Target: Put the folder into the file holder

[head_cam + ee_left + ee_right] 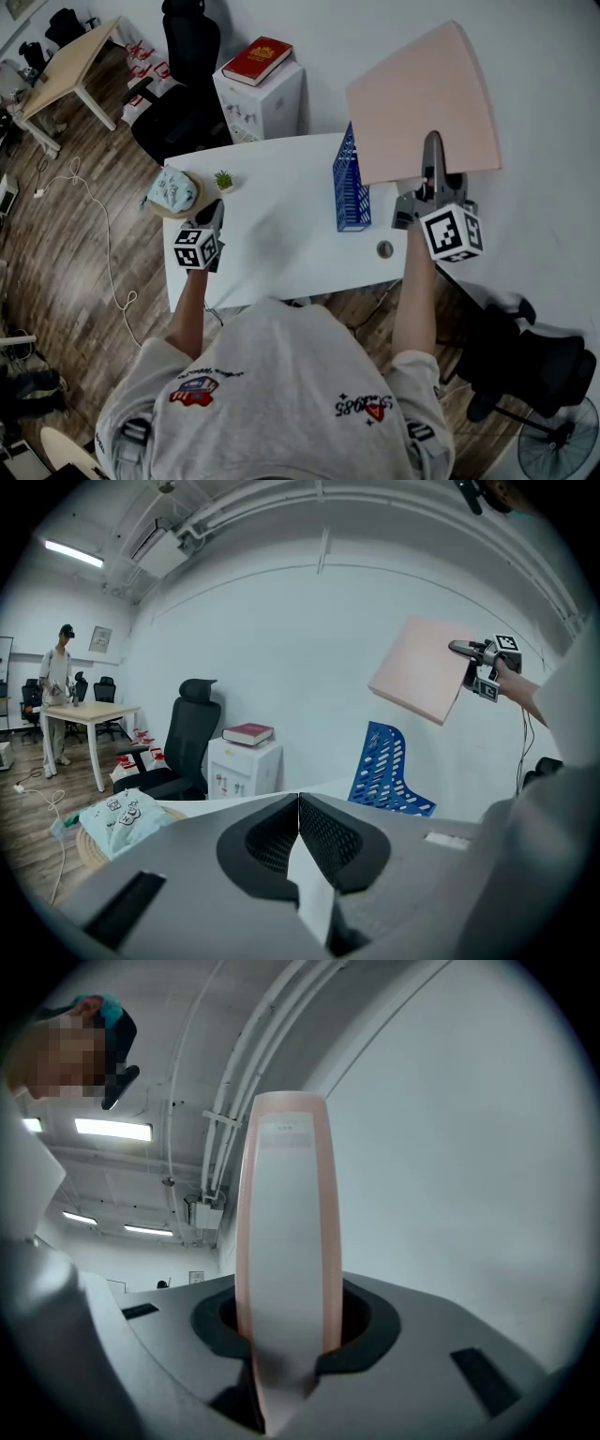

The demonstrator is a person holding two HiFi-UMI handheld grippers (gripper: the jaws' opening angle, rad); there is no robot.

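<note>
The right gripper (286,1335) has the pink folder (422,98) clamped by its edge. Its jaws stand part-way apart with the pads pressed on either side, and the folder's white edge rises straight up between them in the right gripper view. In the head view the folder hangs in the air, up and to the right of the blue file holder (352,183), its lower left corner just over the holder's far end. It is not inside the holder, and I can't tell whether the two touch.

The file holder itself stands upright on the white table (281,253), near the right edge.

Over to the left of the file holder, the left gripper (299,832) sits low at the table's left end, jaws pressed together with nothing between them.

Also left of the holder are a small potted plant (223,179) and a pale blue cloth bundle (171,188) on a round mat. Beyond the holder, off the table, a red book (256,59) lies on a white cabinet (267,108).
</note>
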